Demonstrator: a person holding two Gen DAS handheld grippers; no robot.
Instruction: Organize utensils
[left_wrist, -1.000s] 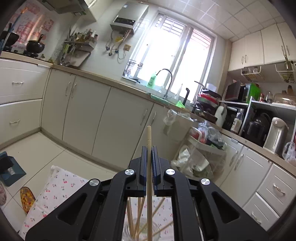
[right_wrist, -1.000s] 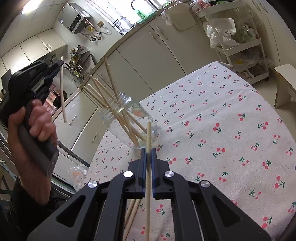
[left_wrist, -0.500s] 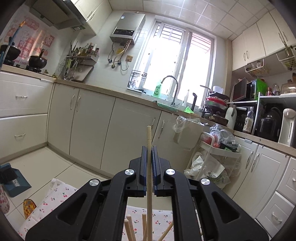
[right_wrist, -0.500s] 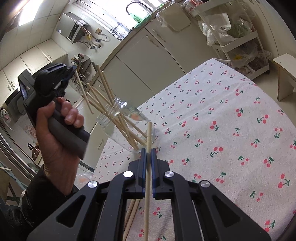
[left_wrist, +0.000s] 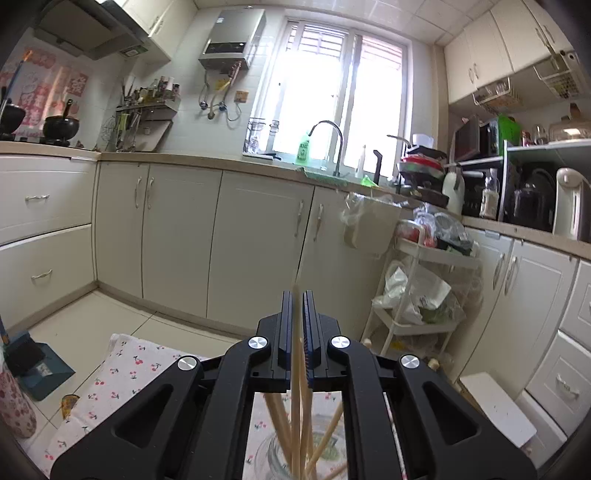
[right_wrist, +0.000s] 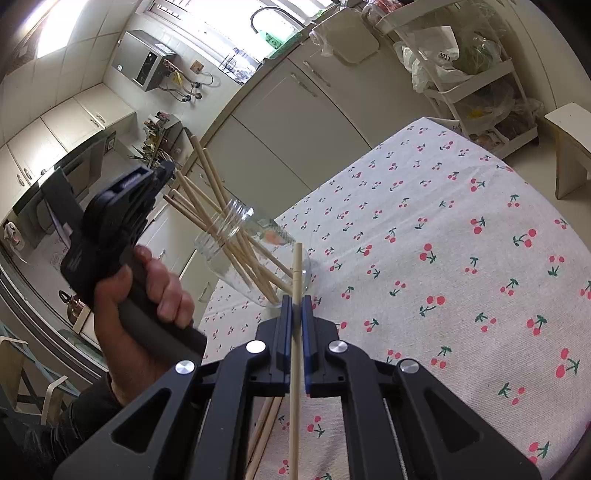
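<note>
Here, in the left wrist view, we see the left gripper (left_wrist: 298, 295) slightly parted around a blurred chopstick (left_wrist: 295, 354) above the half-hidden glass jar (left_wrist: 273, 456); any grip is unclear. In the right wrist view, the right gripper (right_wrist: 294, 300) clamps a second chopstick (right_wrist: 294, 354), its lower end cut off.

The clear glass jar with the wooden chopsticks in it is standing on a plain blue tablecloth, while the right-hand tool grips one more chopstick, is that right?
Not quite. The clear glass jar holding wooden chopsticks stands on a white tablecloth printed with red cherries, not a plain blue one; the right wrist view shows this. The rest holds: the right gripper has its jaws closed on a single wooden chopstick.
</note>
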